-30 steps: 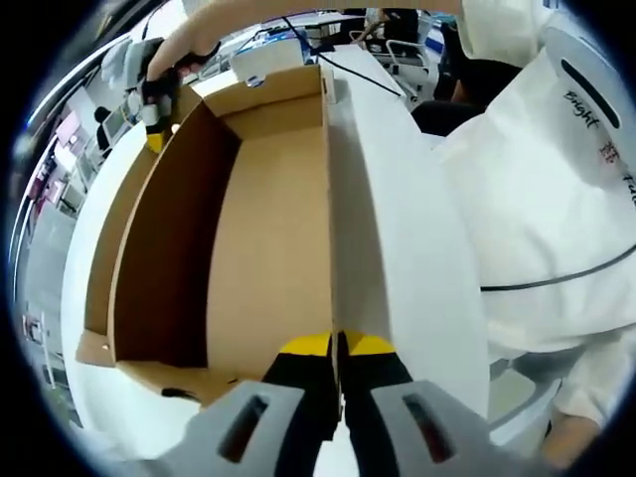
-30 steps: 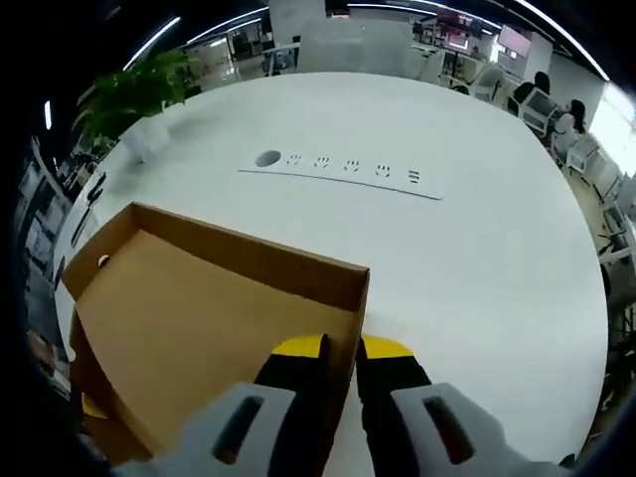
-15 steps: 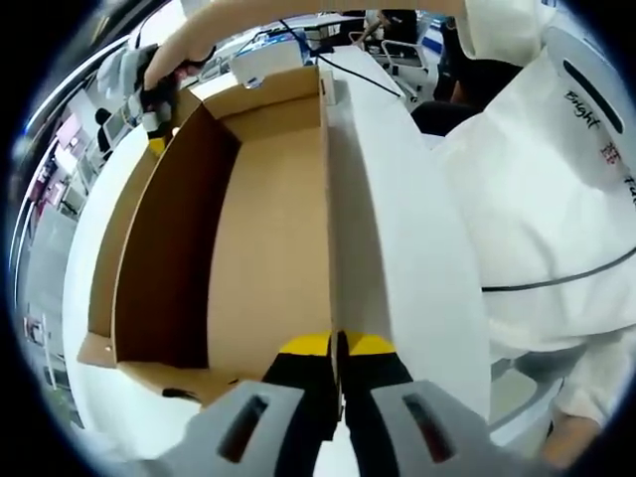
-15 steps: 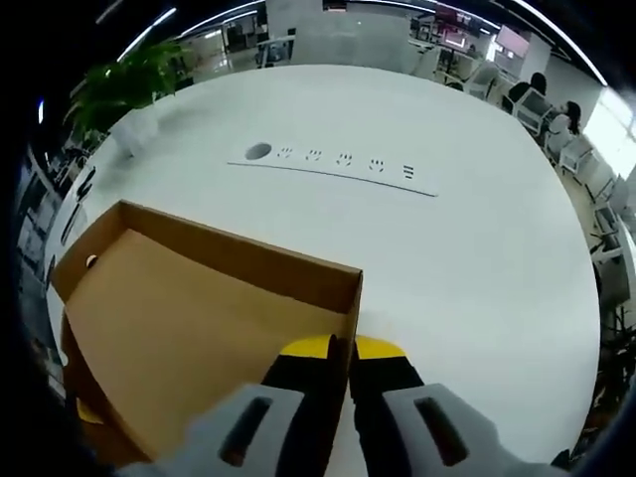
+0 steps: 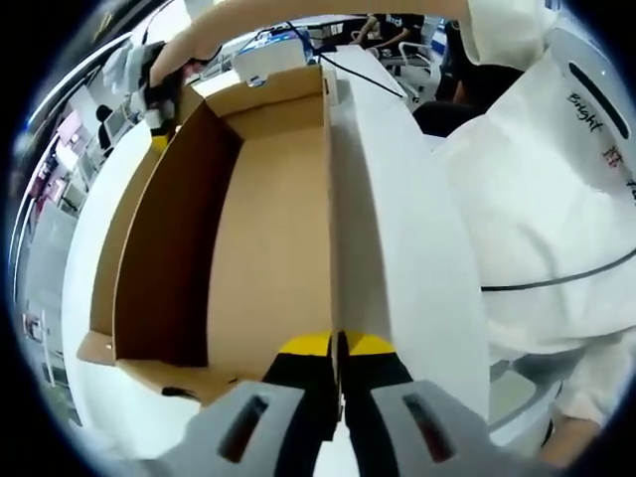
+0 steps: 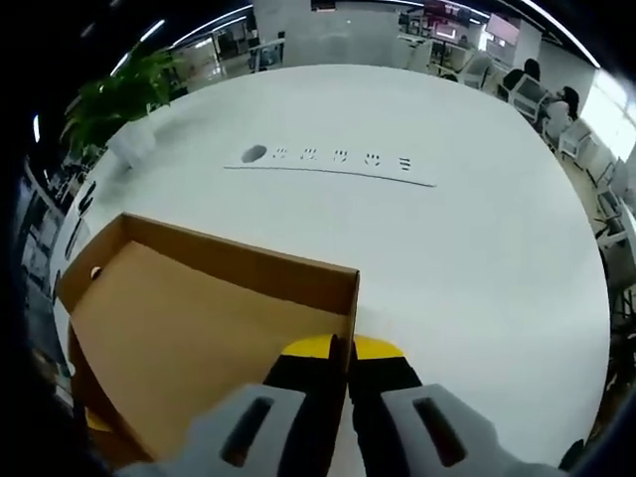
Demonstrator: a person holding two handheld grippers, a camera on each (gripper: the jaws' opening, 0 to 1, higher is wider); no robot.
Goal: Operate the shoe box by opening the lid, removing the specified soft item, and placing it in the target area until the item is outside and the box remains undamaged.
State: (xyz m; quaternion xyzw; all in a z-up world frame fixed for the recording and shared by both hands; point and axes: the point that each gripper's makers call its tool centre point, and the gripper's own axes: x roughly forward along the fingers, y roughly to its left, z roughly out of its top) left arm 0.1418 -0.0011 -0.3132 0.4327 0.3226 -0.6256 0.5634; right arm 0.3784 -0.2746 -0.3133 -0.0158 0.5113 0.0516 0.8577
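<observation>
Both tongs, left (image 5: 336,350) and right (image 6: 340,350), pinch the raised brown cardboard lid (image 5: 268,229) over the white round tabletop (image 6: 467,248); the soft item, seemingly, remains inside.

The place is an open-plan office or lab-style workroom. A large white bench (image 6: 477,248) with a rounded far edge carries a built-in strip of power sockets (image 6: 333,164) set flush into its top, the kind fitted to meeting tables. At the bench's far left corner stands a potted green plant (image 6: 114,99). Beyond the far edge, long ceiling strip lights (image 6: 194,30) run over rows of desks, and office chairs (image 6: 561,134) are seen past the far right edge. In the left gripper view, a person in a white work coat (image 5: 537,199) stands at the bench's edge, with cables (image 5: 348,70) and more desks behind.
</observation>
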